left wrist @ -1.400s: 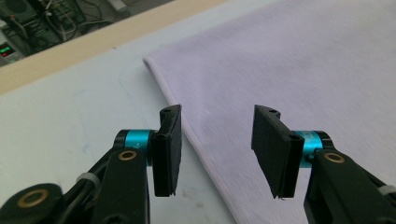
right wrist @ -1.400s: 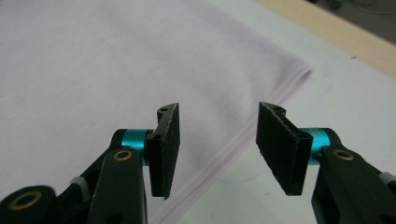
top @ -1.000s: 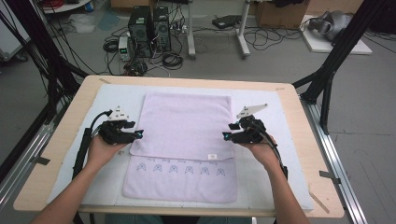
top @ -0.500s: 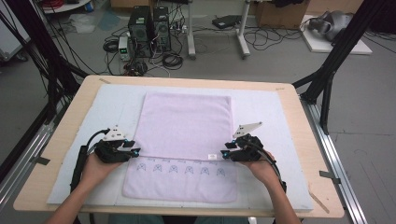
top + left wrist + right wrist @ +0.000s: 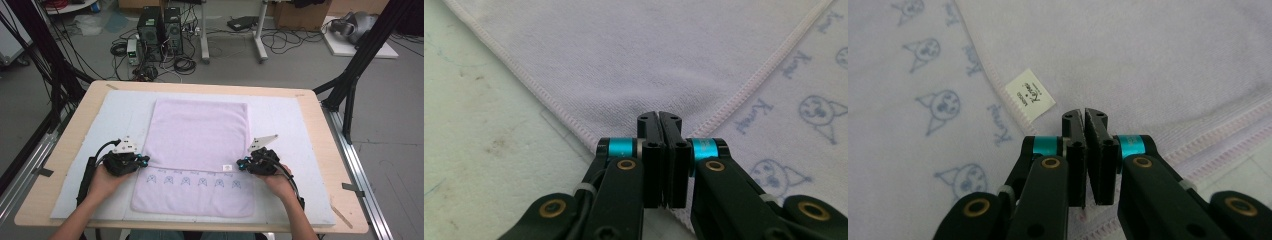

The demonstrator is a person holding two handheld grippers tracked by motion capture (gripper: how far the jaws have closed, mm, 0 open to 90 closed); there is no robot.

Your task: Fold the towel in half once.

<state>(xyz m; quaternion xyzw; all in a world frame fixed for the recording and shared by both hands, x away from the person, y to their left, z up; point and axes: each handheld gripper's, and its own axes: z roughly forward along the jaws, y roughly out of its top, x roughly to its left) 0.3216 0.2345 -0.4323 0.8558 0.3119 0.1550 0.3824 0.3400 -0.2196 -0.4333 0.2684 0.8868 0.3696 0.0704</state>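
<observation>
Table (image 5: 310, 105): wooden top with a pale mat (image 5: 100, 150) laid over it.

Towel (image 5: 200, 135): lilac, lying flat in the middle of the mat, its far part folded toward the person so that the folded edge stops short of the near hem. A row of printed cat faces (image 5: 202, 181) stays uncovered on the near strip. Small white label (image 5: 1029, 95) sits at the folded edge, right side.

Left gripper (image 5: 142, 161): at the left corner of the folded layer. Jaws have just been closing and now stand together on that corner (image 5: 624, 125).

Right gripper (image 5: 242, 165): at the right corner of the folded layer, just beside the label. Jaws have likewise just been closing and now pinch the cloth.

Change against the earlier frames: both grippers were farther up the towel's side edges with jaws half apart; they have come toward the person and down to the fold's corners.

Judgement: both corners look secured, so the fold can next be lifted or drawn on toward the near hem.
</observation>
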